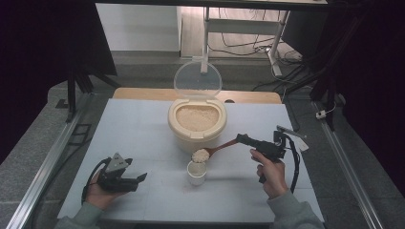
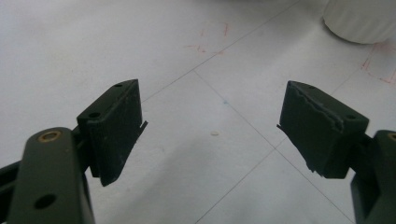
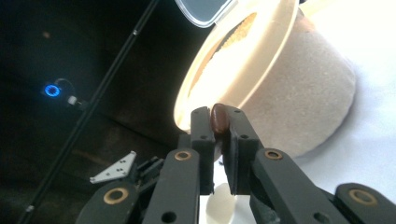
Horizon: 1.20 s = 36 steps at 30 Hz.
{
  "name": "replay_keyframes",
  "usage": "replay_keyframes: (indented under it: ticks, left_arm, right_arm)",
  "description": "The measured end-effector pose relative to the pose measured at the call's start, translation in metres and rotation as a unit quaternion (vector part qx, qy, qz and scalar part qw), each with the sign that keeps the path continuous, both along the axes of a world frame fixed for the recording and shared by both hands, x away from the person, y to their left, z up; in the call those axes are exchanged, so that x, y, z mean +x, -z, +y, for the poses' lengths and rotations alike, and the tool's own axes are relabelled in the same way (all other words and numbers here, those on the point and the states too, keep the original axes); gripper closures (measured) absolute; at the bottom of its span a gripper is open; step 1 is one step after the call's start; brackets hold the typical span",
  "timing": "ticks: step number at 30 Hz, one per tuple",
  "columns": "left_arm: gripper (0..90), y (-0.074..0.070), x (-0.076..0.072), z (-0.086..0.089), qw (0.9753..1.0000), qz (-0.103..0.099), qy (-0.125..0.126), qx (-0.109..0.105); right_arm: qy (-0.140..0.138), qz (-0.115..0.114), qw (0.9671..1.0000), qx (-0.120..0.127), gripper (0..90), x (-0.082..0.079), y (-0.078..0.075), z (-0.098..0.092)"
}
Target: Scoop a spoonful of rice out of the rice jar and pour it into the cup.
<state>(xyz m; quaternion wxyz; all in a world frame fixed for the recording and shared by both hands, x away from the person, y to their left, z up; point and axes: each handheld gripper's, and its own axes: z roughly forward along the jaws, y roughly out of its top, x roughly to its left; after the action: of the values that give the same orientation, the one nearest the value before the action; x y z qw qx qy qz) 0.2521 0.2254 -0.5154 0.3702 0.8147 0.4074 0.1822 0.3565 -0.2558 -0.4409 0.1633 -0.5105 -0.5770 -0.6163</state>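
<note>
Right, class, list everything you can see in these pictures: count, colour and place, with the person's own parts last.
Rice container: one, cream, centre of table, filled with rice.
Lid: one, clear, hinged up behind the container.
Wooden spoon: one, brown, heaped with rice, above the cup.
Cup: one, white, in front of the container.
Table: one, white.
Right gripper: one, black, shut on the spoon handle.
Left gripper: one, black, open, low over the table's left.
Hands: two, grey sleeves.

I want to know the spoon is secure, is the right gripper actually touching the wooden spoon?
Touching. In the right gripper view, the right gripper has both jaws pressed against the wooden spoon handle, no gap either side.
</note>
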Motion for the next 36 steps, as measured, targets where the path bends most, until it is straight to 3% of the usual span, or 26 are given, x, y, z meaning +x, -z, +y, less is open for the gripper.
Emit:
replay_keyframes:
  ticks: [11, 20, 29, 36]
  left_arm:
    - [21.2, 0.0, 0.0, 0.0, 1.0, 0.001, 0.0, 0.0]
    - [21.2, 0.001, 0.0, 0.001, 1.0, 0.001, -0.001, 0.0]
    - [21.2, 0.001, 0.0, 0.001, 1.0, 0.001, -0.002, 0.0]
    - [21.2, 0.001, 0.0, 0.001, 1.0, 0.0, -0.002, 0.0]
  right_arm:
    - [-0.006, -0.03, 0.9982, -0.051, 83.3, -0.002, -0.001, 0.007]
    - [-0.012, -0.07, 0.9931, -0.093, 83.2, -0.007, -0.007, 0.015]
    - [-0.021, -0.142, 0.9798, -0.139, 83.2, -0.017, -0.019, 0.026]
    - [-0.03, -0.198, 0.9656, -0.165, 83.2, -0.024, -0.026, 0.03]
